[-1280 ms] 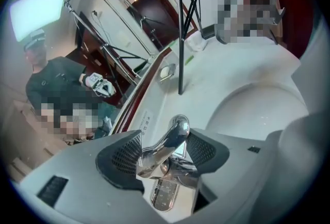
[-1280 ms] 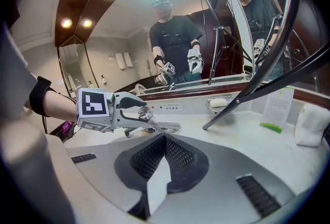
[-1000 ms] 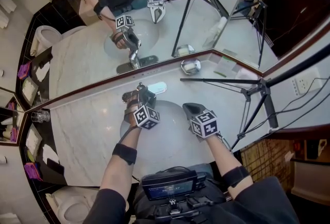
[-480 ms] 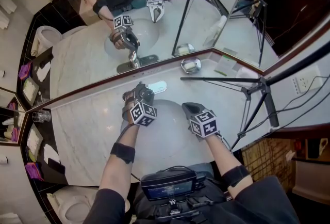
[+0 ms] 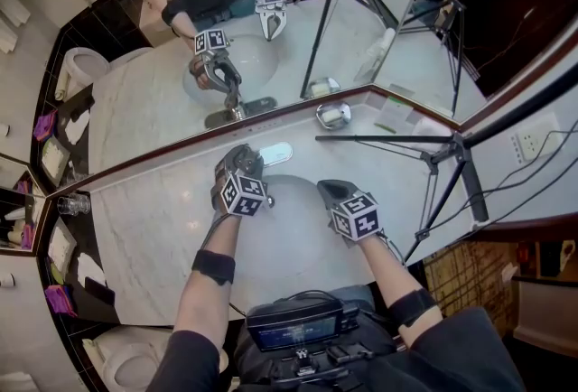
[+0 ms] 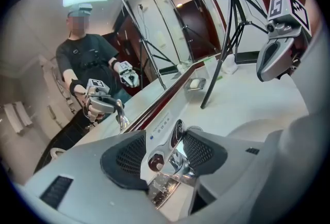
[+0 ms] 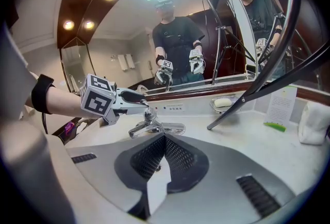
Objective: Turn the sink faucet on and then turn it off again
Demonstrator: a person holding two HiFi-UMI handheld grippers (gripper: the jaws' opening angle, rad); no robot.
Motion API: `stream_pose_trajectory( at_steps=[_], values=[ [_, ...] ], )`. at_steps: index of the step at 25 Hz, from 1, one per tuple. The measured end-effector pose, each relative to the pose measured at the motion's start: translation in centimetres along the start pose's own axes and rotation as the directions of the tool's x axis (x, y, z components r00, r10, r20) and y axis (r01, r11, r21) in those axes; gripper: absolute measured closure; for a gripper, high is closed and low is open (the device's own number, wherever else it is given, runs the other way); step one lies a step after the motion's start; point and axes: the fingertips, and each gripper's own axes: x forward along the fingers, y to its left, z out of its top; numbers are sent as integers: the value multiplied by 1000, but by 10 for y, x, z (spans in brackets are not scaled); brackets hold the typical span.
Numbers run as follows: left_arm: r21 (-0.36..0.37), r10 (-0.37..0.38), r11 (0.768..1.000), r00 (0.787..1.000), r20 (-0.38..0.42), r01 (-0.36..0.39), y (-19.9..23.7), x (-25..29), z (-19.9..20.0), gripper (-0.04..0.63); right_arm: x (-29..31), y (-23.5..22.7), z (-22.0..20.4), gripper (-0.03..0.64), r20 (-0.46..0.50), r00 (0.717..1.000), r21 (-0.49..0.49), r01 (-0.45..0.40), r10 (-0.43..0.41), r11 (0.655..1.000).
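Chrome faucet handle (image 6: 172, 163) in left gripper (image 6: 166, 145) (tilted down), right gripper (image 7: 165, 138) closed

Grey left gripper (image 6: 174, 146), right gripper (image 7: 164, 144), black-meshed jaws, marker cubes (image 5: 244, 194), black wristbands (image 5: 215, 266), dark sleeves (image 5: 179, 361)

The chrome metal faucet (image 5: 275, 152) stands behind the round white basin (image 5: 293, 211); the small metal soap dish (image 5: 334, 116) lies to its right.

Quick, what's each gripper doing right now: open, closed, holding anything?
The left gripper is closed on the faucet handle.
The right gripper is closed and holds nothing.
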Motion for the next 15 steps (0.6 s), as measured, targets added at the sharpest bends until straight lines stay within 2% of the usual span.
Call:
stream_pose_trajectory(
  at_steps=[4,12,15],
  values=[
    [24,-11,1000,1000,-10,12,-2,0,0,364,-1,0,0,592,3,1000,2,1,-1,1000],
    [27,-13,1000,1000,-21,13,-3,-2,-2,367,-1,2,-2,592,4,1000,1,-5,5,1000],
    [53,-13,998,1000,-22,14,-7,-7,-4,376,-1,4,-2,592,4,1000,-2,-10,10,1000]
  ],
)
